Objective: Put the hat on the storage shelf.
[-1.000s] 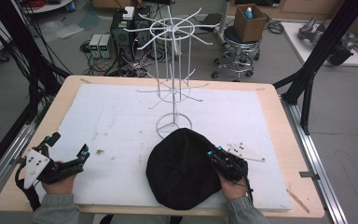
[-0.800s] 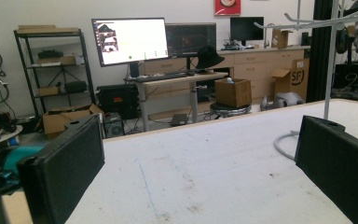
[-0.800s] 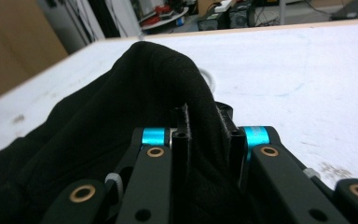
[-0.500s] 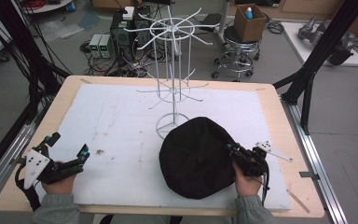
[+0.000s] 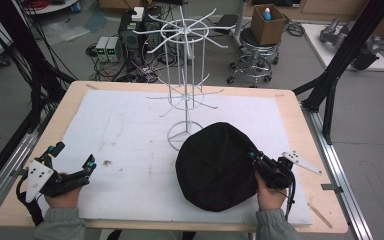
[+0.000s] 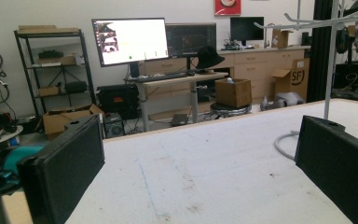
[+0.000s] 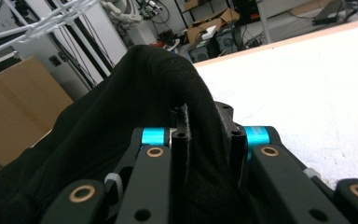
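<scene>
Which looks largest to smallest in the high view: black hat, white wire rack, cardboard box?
1. White wire rack, though it stands tall towards the camera.
2. Black hat.
3. Cardboard box, farther away, so unsure.

1 black hat (image 5: 215, 167), 1 wire rack (image 5: 185, 100), 2 grippers.

This is a robotics lab or workshop. Beyond the padded table (image 5: 130, 130) stand a desk with monitors (image 6: 130, 42), metal shelves (image 6: 51, 70) of gear, cardboard boxes (image 6: 233, 92) (one sits on a stool), tangled cables (image 5: 130, 75) on the floor and black frame struts (image 5: 340, 65) at the right.
</scene>
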